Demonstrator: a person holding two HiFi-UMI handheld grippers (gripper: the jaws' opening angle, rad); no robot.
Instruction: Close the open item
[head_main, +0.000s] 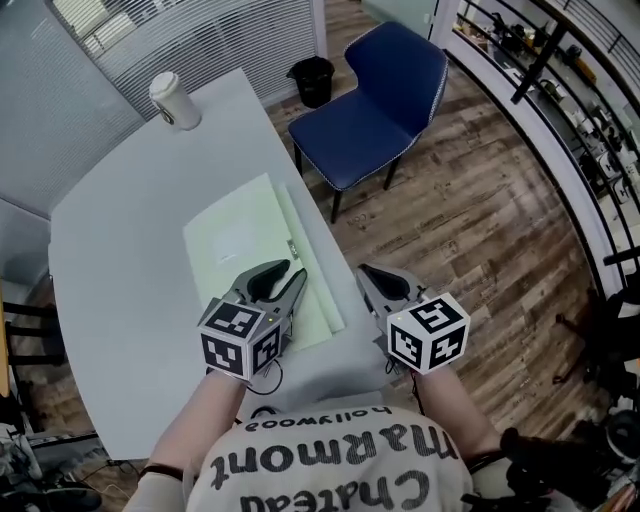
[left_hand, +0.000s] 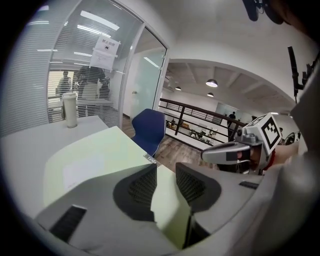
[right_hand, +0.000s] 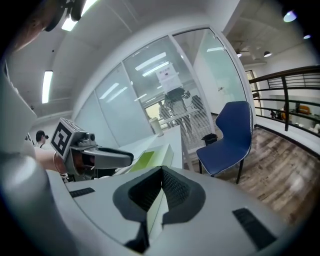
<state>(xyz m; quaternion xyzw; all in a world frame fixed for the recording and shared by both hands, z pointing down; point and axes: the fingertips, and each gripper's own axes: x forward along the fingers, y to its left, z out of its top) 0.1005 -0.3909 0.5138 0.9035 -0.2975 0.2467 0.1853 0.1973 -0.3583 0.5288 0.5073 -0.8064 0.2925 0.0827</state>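
Note:
A flat pale green folder (head_main: 240, 240) lies on the white table (head_main: 120, 270), with a narrow flap spread out along its right side and a small clasp (head_main: 293, 248) on that flap. My left gripper (head_main: 293, 272) hovers over the folder's near right corner. Its jaws stand apart, and in the left gripper view (left_hand: 166, 172) only the green folder (left_hand: 90, 155) shows through the gap. My right gripper (head_main: 363, 271) hangs just past the table's right edge, beside the flap. Its fingertips meet in the right gripper view (right_hand: 161, 169), with nothing held.
A lidded paper cup (head_main: 173, 100) stands at the table's far corner. A blue chair (head_main: 375, 105) and a black bin (head_main: 313, 80) sit on the wooden floor beyond the table's right edge. Glass partitions stand behind the table, and a railing (head_main: 560, 130) runs along the right.

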